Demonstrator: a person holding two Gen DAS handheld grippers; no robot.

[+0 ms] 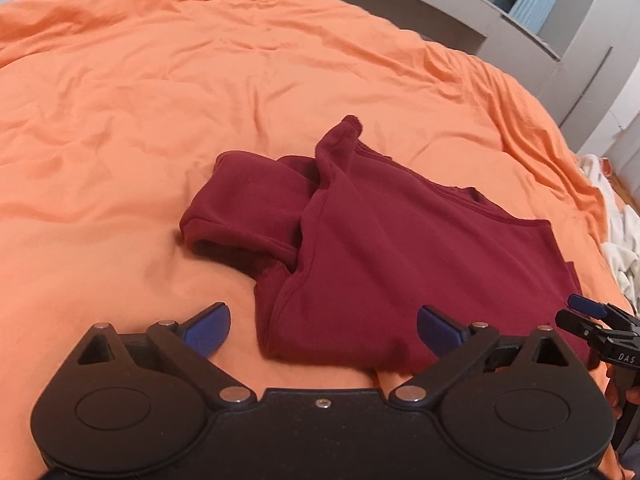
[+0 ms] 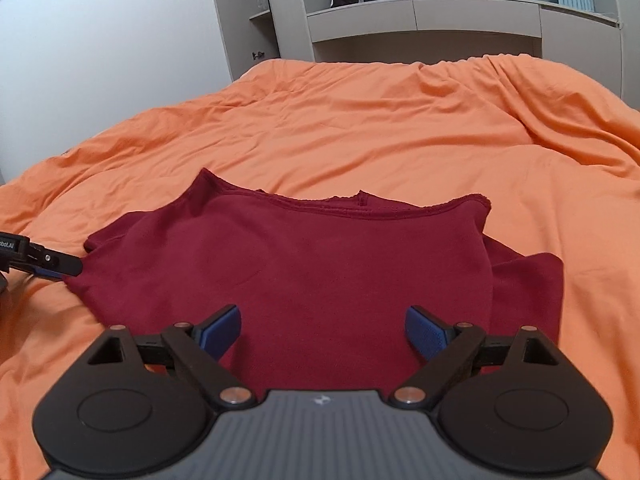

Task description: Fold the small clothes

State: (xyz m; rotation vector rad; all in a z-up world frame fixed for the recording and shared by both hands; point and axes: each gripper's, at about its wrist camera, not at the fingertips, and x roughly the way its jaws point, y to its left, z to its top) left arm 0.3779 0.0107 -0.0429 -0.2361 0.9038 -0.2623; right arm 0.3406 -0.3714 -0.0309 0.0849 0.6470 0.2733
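Both pictures are bright with soft, warm light. No strong glare shows. The orange bed cover (image 1: pixel 200 92) looks evenly lit, with only gentle shadows in its wrinkles. A small dark shadow sits under the red shirt (image 1: pixel 360 248) at its left sleeve. The bed bends round like a ball near the edges, and the corners go black. The far shelves (image 2: pixel 424 20) beyond the bed look a bit fuzzy.
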